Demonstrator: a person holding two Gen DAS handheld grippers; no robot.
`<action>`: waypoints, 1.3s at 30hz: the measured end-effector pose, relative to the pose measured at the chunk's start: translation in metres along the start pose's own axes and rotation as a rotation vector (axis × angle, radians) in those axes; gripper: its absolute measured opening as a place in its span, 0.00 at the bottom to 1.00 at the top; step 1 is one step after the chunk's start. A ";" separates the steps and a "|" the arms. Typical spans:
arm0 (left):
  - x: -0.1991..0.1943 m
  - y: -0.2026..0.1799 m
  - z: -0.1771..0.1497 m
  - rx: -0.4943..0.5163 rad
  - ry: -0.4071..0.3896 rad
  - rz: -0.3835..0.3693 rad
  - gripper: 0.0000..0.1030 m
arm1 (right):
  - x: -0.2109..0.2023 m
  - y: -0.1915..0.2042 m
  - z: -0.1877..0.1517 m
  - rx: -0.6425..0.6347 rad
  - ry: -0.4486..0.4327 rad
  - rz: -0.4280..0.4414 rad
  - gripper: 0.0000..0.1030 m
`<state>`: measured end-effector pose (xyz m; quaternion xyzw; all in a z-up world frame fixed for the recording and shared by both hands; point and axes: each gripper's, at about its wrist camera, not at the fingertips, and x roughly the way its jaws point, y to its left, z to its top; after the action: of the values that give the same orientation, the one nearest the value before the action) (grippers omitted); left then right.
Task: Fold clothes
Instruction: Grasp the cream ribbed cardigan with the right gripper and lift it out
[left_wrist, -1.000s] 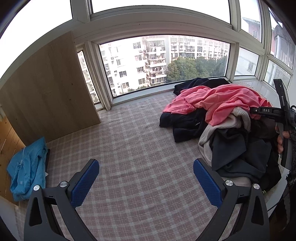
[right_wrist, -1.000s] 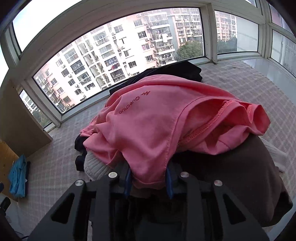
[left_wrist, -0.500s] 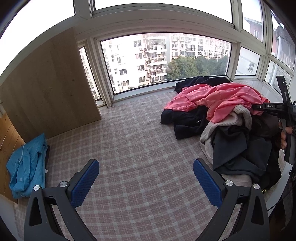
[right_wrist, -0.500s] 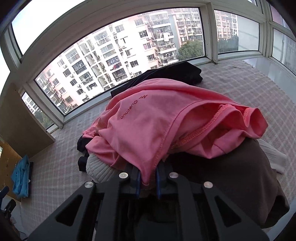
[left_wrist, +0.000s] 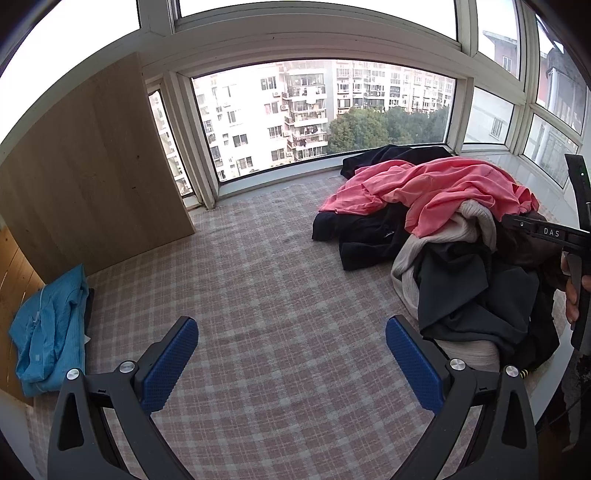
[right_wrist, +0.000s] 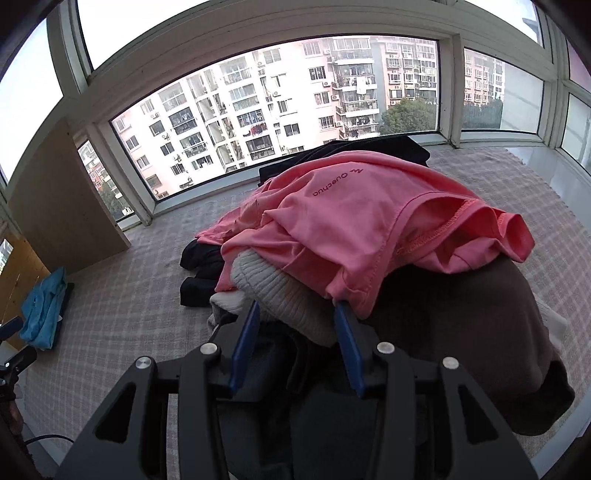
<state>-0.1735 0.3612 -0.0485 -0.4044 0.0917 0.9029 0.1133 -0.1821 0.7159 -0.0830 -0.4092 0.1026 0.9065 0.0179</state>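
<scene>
One heap of clothes sits on the checked mat by the window, a pink shirt on top. The right gripper, fingers parted, touches a cream knit. The left gripper hovers spread wide, empty.
</scene>
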 end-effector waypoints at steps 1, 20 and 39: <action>-0.001 -0.002 0.000 0.008 -0.002 -0.002 0.99 | 0.006 0.007 -0.001 -0.025 0.011 -0.012 0.41; -0.005 0.018 -0.001 -0.019 -0.002 0.037 0.99 | -0.020 -0.041 0.101 0.167 -0.045 0.251 0.07; -0.031 0.022 0.008 -0.021 -0.076 0.026 0.99 | -0.294 0.014 0.277 0.039 -0.568 0.346 0.06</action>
<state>-0.1649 0.3376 -0.0183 -0.3697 0.0830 0.9199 0.1007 -0.1927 0.7726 0.3175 -0.1164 0.1789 0.9718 -0.1003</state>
